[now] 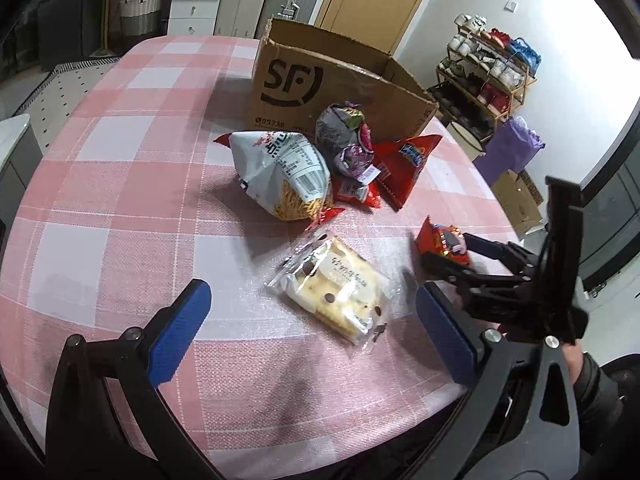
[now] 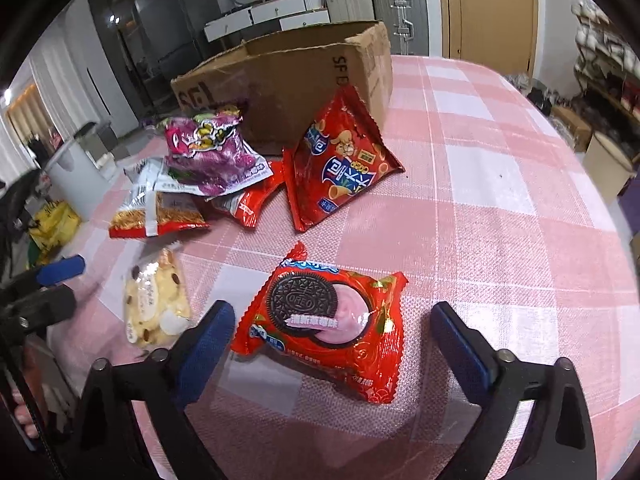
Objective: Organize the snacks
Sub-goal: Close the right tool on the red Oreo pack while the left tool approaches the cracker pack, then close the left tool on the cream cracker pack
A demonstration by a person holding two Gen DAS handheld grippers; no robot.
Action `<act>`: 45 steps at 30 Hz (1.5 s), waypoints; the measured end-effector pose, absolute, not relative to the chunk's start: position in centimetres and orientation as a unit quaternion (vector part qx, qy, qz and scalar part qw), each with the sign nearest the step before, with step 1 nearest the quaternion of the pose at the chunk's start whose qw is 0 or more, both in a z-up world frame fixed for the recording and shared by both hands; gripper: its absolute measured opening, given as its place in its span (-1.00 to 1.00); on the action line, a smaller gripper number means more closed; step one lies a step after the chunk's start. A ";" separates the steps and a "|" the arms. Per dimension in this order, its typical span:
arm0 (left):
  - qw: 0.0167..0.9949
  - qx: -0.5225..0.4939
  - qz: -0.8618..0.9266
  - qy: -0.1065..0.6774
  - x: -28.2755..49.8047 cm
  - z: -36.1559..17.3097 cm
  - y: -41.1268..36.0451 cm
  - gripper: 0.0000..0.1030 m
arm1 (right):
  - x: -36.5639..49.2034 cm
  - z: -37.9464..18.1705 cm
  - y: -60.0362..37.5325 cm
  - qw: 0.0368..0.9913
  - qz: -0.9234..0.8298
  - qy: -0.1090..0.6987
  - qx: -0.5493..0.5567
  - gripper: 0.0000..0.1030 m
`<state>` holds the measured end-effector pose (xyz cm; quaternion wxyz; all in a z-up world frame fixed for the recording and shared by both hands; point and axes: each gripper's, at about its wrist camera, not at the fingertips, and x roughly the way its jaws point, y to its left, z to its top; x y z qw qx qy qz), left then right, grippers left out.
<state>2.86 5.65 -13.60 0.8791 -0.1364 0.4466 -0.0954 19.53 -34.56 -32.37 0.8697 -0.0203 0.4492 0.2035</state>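
A clear packet of pale cake lies on the pink checked tablecloth. My left gripper stands open astride it, both blue pads clear of the wrapper. A red Oreo packet lies flat between the fingers of my right gripper. That gripper is open: its left pad is close to the packet's edge and its right pad stands apart. In the left wrist view the right gripper sits at the Oreo packet. An open cardboard box stands behind.
A heap of snack bags lies in front of the box: a white-and-red bag of sticks, a purple bag and a red bag. The table's right edge runs near the Oreo packet, with a shoe rack beyond.
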 end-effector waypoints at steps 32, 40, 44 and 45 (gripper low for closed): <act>0.853 -0.003 -0.126 0.506 6.4 -15.9 2.2 0.97 | 17.2 -31.7 -38.1 0.878 0.253 0.405 0.032 0.00; 0.827 0.026 -0.176 0.534 7.9 -17.7 0.5 0.97 | 17.0 -31.7 -38.3 0.877 0.270 0.396 0.038 0.01; 0.818 0.049 -0.183 0.544 8.7 -18.4 -0.2 0.97 | 16.9 -31.7 -38.3 0.876 0.273 0.395 0.038 0.01; 0.816 0.053 -0.183 0.545 8.9 -18.5 -0.5 0.97 | 16.9 -31.7 -38.3 0.876 0.273 0.395 0.038 0.01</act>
